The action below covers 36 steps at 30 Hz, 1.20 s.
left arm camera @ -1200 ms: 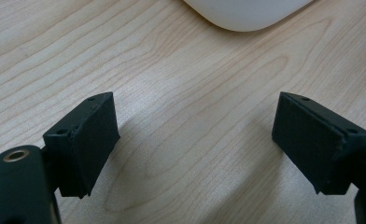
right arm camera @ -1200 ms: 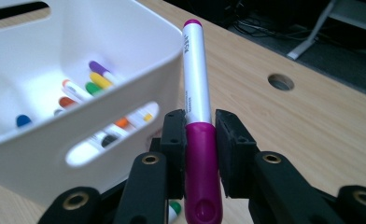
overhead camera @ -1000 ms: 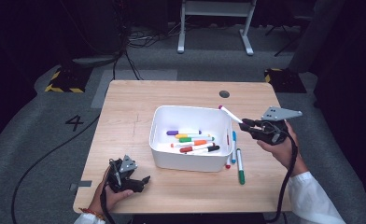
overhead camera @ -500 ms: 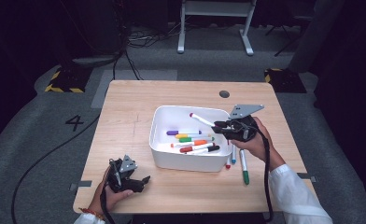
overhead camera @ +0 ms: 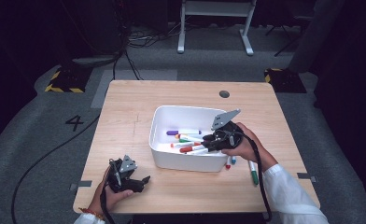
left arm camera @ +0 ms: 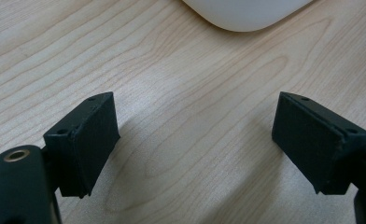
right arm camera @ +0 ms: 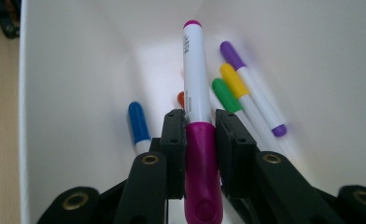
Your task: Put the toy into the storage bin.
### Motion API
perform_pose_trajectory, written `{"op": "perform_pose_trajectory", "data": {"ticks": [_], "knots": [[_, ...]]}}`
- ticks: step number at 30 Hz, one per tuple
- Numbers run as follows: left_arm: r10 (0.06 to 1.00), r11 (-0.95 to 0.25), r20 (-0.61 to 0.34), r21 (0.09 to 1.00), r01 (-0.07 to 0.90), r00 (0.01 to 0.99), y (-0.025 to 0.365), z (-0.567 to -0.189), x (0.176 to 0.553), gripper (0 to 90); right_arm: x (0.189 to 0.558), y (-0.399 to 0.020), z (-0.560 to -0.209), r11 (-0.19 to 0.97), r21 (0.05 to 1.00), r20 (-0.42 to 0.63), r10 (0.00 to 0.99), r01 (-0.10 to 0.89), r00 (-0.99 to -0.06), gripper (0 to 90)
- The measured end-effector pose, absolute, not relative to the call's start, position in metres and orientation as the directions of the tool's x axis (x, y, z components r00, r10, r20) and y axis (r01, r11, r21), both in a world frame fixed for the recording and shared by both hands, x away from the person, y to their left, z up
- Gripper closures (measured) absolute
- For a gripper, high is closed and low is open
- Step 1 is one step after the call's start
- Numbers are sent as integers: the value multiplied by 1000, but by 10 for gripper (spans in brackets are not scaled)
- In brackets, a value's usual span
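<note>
A white bin (overhead camera: 181, 161) stands mid-table and holds several coloured markers (overhead camera: 183, 132). My right gripper (overhead camera: 208, 140) reaches into it over its right rim. In the right gripper view this gripper (right arm camera: 200, 119) is shut on a white marker with a magenta cap (right arm camera: 196, 79), which points along the bin's floor. Blue (right arm camera: 137, 121), green (right arm camera: 225, 94), yellow (right arm camera: 233, 80) and purple (right arm camera: 231, 55) markers lie beneath it. My left gripper (overhead camera: 143, 180) rests on the table in front of the bin's left corner. Its jaws stand wide open (left arm camera: 195, 135) over bare wood.
A green marker (overhead camera: 253, 172) and two more markers, red and blue (overhead camera: 229, 162), lie on the table just right of the bin. The bin's rounded corner (left arm camera: 246, 11) sits ahead of the left gripper. A dark hole (overhead camera: 224, 94) marks the table's far side.
My right gripper carried the magenta marker leftward and down, from past the bin's right rim into the bin. The left gripper stayed where it was.
</note>
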State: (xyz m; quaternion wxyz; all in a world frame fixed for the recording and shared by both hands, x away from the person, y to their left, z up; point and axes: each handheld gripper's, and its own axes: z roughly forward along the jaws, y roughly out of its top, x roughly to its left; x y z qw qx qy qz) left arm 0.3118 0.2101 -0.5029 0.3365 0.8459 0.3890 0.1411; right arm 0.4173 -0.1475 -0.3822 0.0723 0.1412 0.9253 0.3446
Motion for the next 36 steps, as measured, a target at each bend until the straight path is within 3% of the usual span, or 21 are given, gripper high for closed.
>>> {"op": "perform_pose_trajectory", "data": {"ticks": [6,8,11,15,22,30,36], "knots": [[753,-471,-23,679,563,658,210,-503,312,147,415,-148,-383,727,659,-27,280,194,-960,733],[753,-471,-23,679,563,657,210,-503,312,147,413,-149,-383,716,671,-25,281,193,-959,649],[753,-471,-23,679,563,658,210,-503,312,147,410,-151,-379,713,678,-56,293,179,-955,610],[753,-469,-24,681,563,658,210,-503,312,147,406,-170,-365,652,733,-84,373,196,-924,516],[754,-469,-24,681,563,657,210,-503,312,148,392,-237,-351,571,782,-156,565,248,-810,462],[754,-468,-25,680,564,656,210,-503,312,147,380,-331,-403,533,730,-138,729,429,-671,456],[756,-465,-27,681,565,655,210,-503,312,146,368,-377,-447,461,697,-76,809,549,-583,456]]}}
